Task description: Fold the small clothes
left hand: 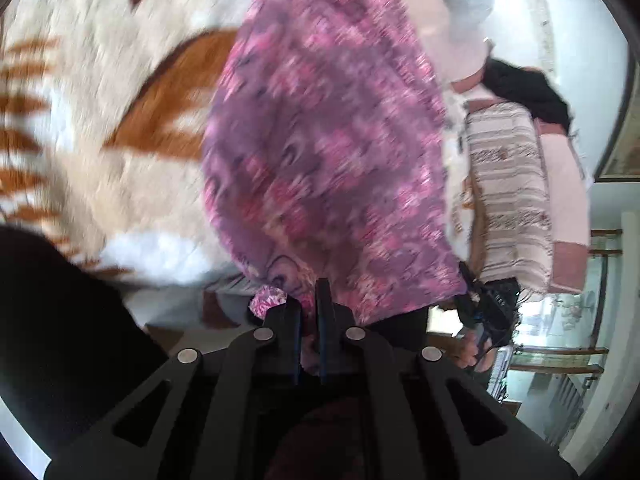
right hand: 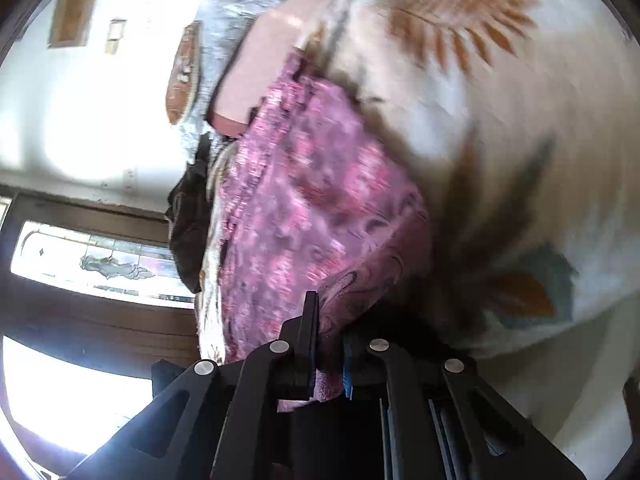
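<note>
cream plush blanket (left hand: 120, 168) with rust-brown leaf and fern prints, spread wide under everything in both views (right hand: 520, 128). blurred throughout.

pink-and-purple patterned garment (left hand: 328, 152), small, floral or paisley print, draped over the blanket and stretching from the near edge toward the far side; in the right wrist view the same cloth (right hand: 312, 208) runs up the middle, its near corner bunched at the gripper.

striped cream-and-brown folded cloth (left hand: 508, 200) on the right in the left wrist view, beside a pale pink folded piece (left hand: 564, 168) and a black item (left hand: 528, 92) farther back. pale pink fabric (right hand: 256, 72) at the far end of the garment in the right wrist view, with grey-blue cloth (right hand: 236, 12) beyond it.

wooden-framed glass panel (right hand: 100, 264) at the left of the right wrist view, bright wall above it.

left gripper (left hand: 309, 300) clamped narrow on a near edge of the garment, cloth pinched between the two fingers and a small tuft poking out to the left.

right gripper (right hand: 326, 340) likewise pinched tight on another near edge of the garment, fabric caught between the fingers and hanging out below them; seen small at the right of the left wrist view (left hand: 486, 320), gripped by a hand (left hand: 470, 354).
</note>
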The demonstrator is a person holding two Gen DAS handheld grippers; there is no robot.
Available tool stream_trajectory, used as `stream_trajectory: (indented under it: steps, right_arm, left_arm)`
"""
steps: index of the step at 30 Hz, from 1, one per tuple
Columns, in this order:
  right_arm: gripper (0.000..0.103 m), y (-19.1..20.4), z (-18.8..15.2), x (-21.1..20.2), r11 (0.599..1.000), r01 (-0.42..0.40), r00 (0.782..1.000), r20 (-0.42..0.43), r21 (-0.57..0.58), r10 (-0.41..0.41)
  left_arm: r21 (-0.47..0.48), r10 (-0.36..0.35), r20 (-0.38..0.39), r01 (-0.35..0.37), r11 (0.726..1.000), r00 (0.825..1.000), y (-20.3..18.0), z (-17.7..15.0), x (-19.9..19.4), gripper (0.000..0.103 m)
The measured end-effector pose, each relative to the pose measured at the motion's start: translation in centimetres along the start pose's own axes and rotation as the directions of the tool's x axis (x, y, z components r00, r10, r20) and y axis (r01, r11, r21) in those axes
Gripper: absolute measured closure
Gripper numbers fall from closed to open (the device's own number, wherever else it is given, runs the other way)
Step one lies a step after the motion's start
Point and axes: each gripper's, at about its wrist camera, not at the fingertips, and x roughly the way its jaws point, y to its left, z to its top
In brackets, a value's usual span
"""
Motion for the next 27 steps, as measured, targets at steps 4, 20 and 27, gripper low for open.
stream_trajectory:
  steps: [4, 20, 27]
  right_arm:
    - [0.094, 1.9, 1.1, 0.2, 0.999, -0.029, 0.999, 0.025, -0.033, 0.030]
    - [0.094, 7.0, 8.9, 2.6, 0.994, -0.077, 0.990, 0.114, -0.080, 0.086]
    - [0.094, 7.8, 14.0, 7.2, 0.995, -0.080, 0.989, 0.123, -0.067, 0.088]
  left_arm:
    - [0.008, -0.040, 0.054, 0.040, 0.999, 0.998, -0.7, 1.6, -1.3, 0.099]
    - [-0.017, -0.102, 0.231, 0.109, 0.994, 0.968, -1.9, 11.1, -4.7, 0.099]
    - [-0.003, -0.110, 0.284, 0.116, 0.993, 0.953, -3.1, 16.5, -4.2, 0.099]
